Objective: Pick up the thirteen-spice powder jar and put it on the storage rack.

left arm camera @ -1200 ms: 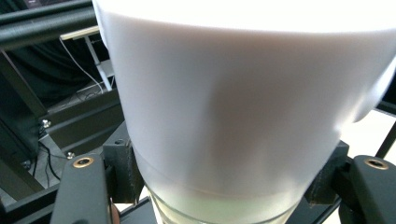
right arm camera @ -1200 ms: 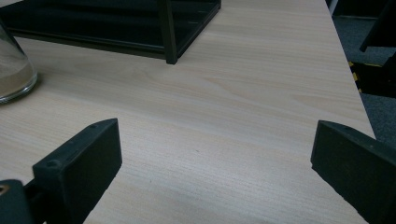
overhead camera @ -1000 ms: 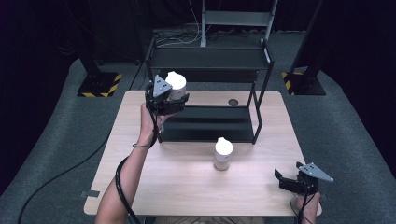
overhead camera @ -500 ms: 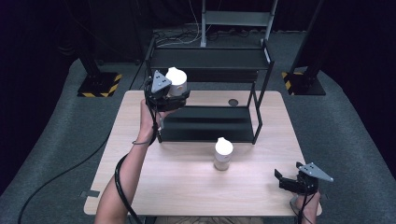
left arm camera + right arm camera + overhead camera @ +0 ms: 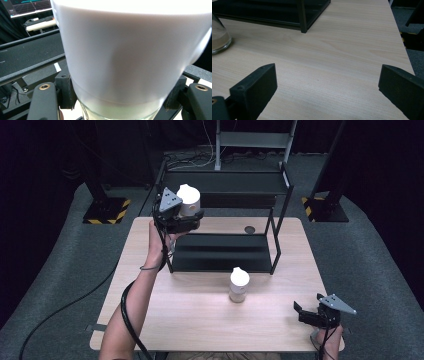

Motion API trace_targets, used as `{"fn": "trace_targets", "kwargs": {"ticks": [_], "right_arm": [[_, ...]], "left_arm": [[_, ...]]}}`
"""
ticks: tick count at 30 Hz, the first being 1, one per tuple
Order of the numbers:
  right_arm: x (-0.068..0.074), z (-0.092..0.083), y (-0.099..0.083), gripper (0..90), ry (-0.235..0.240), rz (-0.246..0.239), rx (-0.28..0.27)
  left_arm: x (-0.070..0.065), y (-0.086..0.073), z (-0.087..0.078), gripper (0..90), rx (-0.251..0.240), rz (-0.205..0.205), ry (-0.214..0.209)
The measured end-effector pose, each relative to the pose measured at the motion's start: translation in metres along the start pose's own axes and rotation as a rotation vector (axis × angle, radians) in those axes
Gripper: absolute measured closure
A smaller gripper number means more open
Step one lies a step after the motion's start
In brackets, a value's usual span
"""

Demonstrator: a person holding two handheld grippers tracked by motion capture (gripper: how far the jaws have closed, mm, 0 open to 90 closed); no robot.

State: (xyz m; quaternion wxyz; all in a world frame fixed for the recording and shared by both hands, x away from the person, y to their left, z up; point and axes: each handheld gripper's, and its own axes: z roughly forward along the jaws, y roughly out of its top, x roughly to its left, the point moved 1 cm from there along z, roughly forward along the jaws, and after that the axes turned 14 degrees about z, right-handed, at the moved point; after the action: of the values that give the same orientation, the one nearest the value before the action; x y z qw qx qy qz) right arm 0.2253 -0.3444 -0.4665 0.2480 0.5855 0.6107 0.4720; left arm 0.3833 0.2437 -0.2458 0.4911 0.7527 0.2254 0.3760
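High view showed the left gripper (image 5: 186,218) at the left end of the black rack (image 5: 225,182), clamped around a white-capped jar (image 5: 189,200) and holding it in the air beside the upper shelf. Compared with a second earlier the jar had crept only slightly toward the top tier, which suggested that the placing there was close but not done. Farther right, a second white-capped jar (image 5: 239,285) stood on the wooden table (image 5: 200,315) in front of the rack, apparently next in turn. At the right edge the right gripper (image 5: 311,312) rested by the table's corner, jaws spread wide and empty.
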Motion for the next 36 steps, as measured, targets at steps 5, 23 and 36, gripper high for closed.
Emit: {"fn": "trace_targets", "kwargs": {"ticks": [5,23,36], "right_arm": [[0.000,0.000,0.000,1.1,0.001,-0.001,0.000],[-0.001,0.000,0.000,1.2,0.004,0.005,-0.002],[-0.001,0.000,0.001,1.2,0.004,0.007,0.002]], "left_arm": [[0.003,0.002,-0.001,30.5,-0.005,-0.009,0.000],[0.011,0.018,-0.002,30.4,-0.021,-0.016,-0.014],[0.017,0.028,-0.008,30.5,-0.046,-0.025,-0.017]]}}
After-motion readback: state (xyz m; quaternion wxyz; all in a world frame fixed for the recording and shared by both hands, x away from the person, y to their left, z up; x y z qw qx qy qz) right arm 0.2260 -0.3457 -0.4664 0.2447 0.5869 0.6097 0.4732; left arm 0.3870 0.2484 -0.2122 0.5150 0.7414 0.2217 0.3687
